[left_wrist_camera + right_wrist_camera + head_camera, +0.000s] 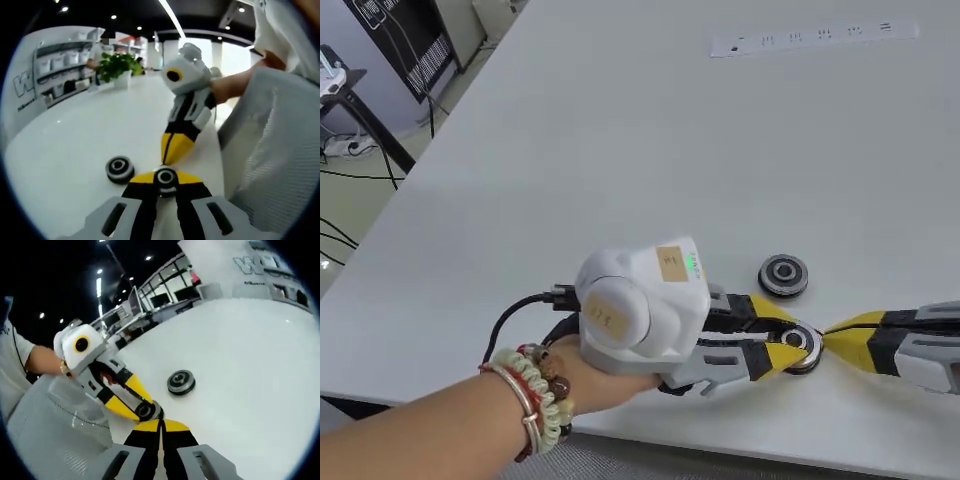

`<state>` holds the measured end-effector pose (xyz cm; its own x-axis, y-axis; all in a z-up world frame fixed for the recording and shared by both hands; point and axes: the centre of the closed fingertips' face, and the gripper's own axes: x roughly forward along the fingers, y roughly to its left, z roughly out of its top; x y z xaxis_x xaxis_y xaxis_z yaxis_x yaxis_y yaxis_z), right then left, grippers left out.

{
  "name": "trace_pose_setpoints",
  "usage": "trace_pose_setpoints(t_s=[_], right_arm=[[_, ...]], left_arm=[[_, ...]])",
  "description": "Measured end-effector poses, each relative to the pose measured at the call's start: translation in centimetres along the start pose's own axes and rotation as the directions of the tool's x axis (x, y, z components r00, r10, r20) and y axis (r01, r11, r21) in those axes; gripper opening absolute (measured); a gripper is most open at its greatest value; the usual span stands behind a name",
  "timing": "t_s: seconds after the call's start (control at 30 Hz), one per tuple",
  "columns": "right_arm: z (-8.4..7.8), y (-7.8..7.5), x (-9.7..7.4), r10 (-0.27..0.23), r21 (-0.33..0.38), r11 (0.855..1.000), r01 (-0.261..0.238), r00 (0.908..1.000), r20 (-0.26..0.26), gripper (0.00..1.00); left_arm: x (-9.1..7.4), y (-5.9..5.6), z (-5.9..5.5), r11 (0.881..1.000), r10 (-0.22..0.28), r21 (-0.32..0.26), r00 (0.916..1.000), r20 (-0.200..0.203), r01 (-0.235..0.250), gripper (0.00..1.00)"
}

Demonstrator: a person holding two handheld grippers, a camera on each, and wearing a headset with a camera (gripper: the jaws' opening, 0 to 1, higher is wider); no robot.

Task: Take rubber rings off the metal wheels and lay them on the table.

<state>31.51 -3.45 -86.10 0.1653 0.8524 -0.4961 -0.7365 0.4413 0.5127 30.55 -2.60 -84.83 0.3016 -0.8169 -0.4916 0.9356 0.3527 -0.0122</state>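
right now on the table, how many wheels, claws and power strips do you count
wheels: 2 (loose wheel, held wheel)
claws: 2 (left claw, right claw)
power strips: 1 (power strip)
total: 5

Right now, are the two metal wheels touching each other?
Apart. Head view shows bare table between the loose wheel and the clamped wheel in the left gripper.

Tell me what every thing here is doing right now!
left gripper: shut on the held wheel.
right gripper: jaws shut, tips at the held wheel's rim.
held wheel: clamped between the left gripper's jaws.
loose wheel: lying flat on the table, untouched, black rubber ring on it.
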Motion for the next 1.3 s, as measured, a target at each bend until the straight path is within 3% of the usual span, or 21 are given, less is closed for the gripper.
trace_pose_setpoints(t_s=[0.17,0.23,0.4,0.43,0.53,0.63,0.67,0.7,0.8,1.3], right_arm=[[0.2,0.1,-0.1,0.018,0.080,0.997,-0.018,0.9998,0.007,0.00],[0.4,0.4,-0.1,0.044,0.145,0.988,-0.047,0.9987,0.024,0.00],[0.4,0.9,-0.3,0.110,0.298,0.946,-0.128,0.9910,0.077,0.00],[0.4,0.8,-0.3,0.112,0.298,0.946,-0.130,0.9908,0.076,0.00],[0.4,1.0,-0.3,0.132,0.357,0.921,-0.155,0.9875,0.086,0.00],[0.4,1.2,-0.2,0.151,0.378,0.909,-0.178,0.9835,0.099,0.00],[0.6,1.4,-0.2,0.164,0.433,0.878,-0.203,0.9783,0.126,0.00],[0.6,1.6,-0.2,0.172,0.455,0.863,-0.218,0.9749,0.141,0.00],[0.5,1.6,-0.2,0.173,0.432,0.876,-0.215,0.9755,0.135,0.00],[0.8,2.6,0.1,0.224,0.465,0.843,-0.271,0.9622,0.155,0.00]], left_arm=[[0.0,0.0,0.0,1.000,0.000,0.008,1.0000,0.001,0.000,0.15],[0.0,0.0,0.0,1.000,-0.001,0.009,1.0000,0.002,0.001,0.15],[0.0,0.0,0.0,1.000,-0.005,0.015,1.0000,0.002,0.005,0.14],[0.0,-0.1,0.0,1.000,-0.007,0.018,1.0000,0.002,0.007,0.14],[0.0,-0.1,0.0,1.000,-0.007,0.023,1.0000,0.000,0.007,0.14],[0.0,-0.1,-0.1,1.000,-0.006,0.026,1.0000,0.002,0.006,0.14],[0.0,-0.1,-0.1,1.000,-0.006,0.029,1.0000,0.002,0.006,0.14],[-0.1,0.0,-0.1,0.999,-0.004,0.033,1.0000,0.001,0.004,0.14],[-0.1,0.0,-0.1,0.999,-0.003,0.034,1.0000,-0.002,0.003,0.14],[-0.1,-0.2,-0.2,0.999,-0.008,0.039,1.0000,-0.005,0.008,0.14]])
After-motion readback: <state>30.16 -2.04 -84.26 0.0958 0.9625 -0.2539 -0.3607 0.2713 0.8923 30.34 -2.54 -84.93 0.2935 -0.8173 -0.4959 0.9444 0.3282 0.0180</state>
